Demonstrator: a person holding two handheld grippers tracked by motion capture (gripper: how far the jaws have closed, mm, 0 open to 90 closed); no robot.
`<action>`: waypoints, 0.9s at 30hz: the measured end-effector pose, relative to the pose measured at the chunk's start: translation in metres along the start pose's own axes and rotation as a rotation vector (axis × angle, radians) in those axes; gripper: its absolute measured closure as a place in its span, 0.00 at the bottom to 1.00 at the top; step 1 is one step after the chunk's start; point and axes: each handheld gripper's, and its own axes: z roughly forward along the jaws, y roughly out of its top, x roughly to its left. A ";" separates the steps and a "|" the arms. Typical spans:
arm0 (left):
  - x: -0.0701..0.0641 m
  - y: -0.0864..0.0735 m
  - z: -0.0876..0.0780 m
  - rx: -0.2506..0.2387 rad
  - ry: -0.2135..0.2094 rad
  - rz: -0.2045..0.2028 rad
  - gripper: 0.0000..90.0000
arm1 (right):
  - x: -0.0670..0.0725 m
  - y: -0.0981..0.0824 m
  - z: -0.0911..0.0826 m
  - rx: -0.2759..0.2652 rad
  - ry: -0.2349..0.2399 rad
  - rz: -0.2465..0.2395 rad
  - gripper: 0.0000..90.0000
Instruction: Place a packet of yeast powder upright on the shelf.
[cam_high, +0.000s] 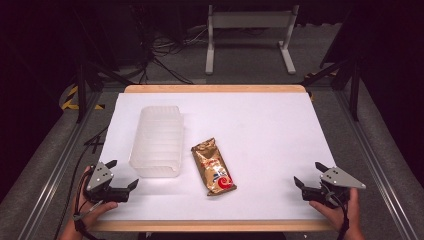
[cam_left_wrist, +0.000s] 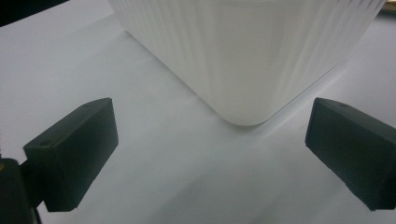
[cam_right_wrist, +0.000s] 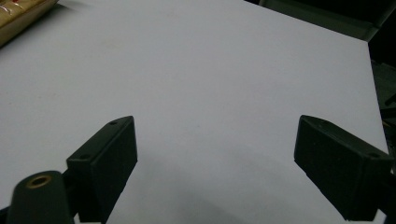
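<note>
Near edge, high view: the left gripper sits at the lower left of the frame and the right gripper at the lower right, each held in a hand just inside the table's front wooden lip. Both stand with jaws spread wide and nothing between them. In the left gripper view a rounded corner of the plastic tub lies just ahead of the jaws, untouched; in the right gripper view bare white surface runs ahead, with the snack packet at the upper left corner.

Middle of the frame, high view: the gold and red snack packet lies flat and slightly slanted, just right of the translucent ribbed tub, the two apart. A broad open stretch of the white table extends from the packet to the right edge.

Upper part: the table's far wooden edge, then grey floor with cables and a white stand against a dark room.
</note>
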 end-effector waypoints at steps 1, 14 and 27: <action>0.000 -0.001 -0.001 -0.001 -0.001 -0.001 0.04 | 0.000 0.000 0.000 -0.002 0.006 0.000 0.15; -0.003 -0.007 -0.009 0.004 -0.002 0.009 0.04 | 0.007 0.009 0.008 0.010 0.040 -0.021 0.16; -0.004 -0.008 -0.008 0.019 0.009 0.020 0.04 | 0.022 0.055 0.039 0.004 0.128 -0.069 0.18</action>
